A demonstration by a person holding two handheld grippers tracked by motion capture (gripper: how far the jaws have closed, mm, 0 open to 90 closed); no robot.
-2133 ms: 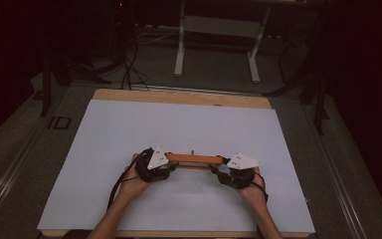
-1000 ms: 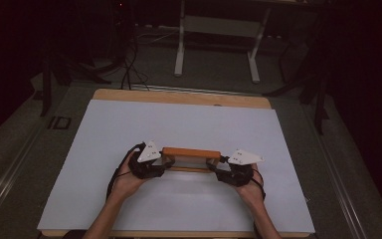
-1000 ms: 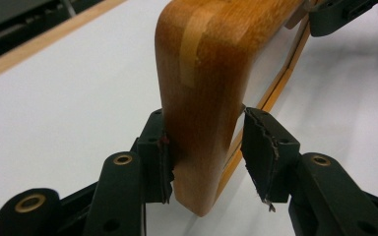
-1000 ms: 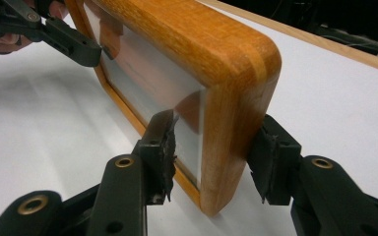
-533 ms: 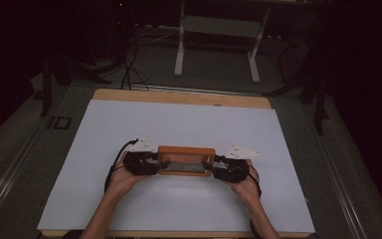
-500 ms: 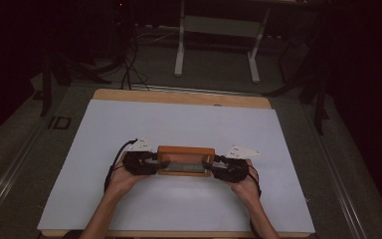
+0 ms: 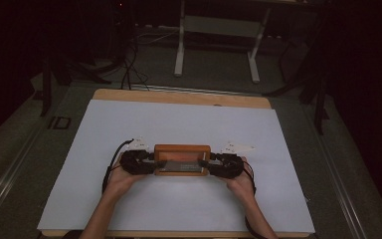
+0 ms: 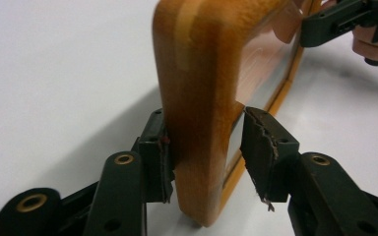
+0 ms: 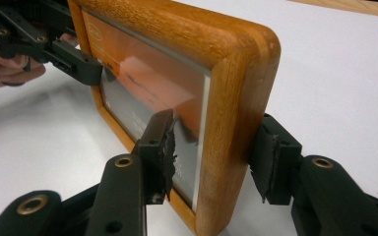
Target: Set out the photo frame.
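- High view: I hold the rounded-corner orange-brown wooden picture frame between my two grippers at the near middle of the white table sheet. The left gripper is at its nine o'clock end and the right gripper at its three o'clock end. Two seconds ago the frame showed as a thin edge-on strip; now it shows a wide face, so I judge that it is being tipped up and turned, with the setting-down not yet done.
- Left gripper view: my black jaws straddle the frame's short end. One pad presses the wood. The other stands by the glazed side, and I cannot tell whether it touches. The frame's lower corner sits on or just above the sheet.
- Right gripper view: the jaws pinch the other short end, one pad on the glass front, one on the back. The photo behind the glass is orange and grey. Small writing sits at its eleven o'clock corner and lower half, too blurred to read; I can make out no brand.
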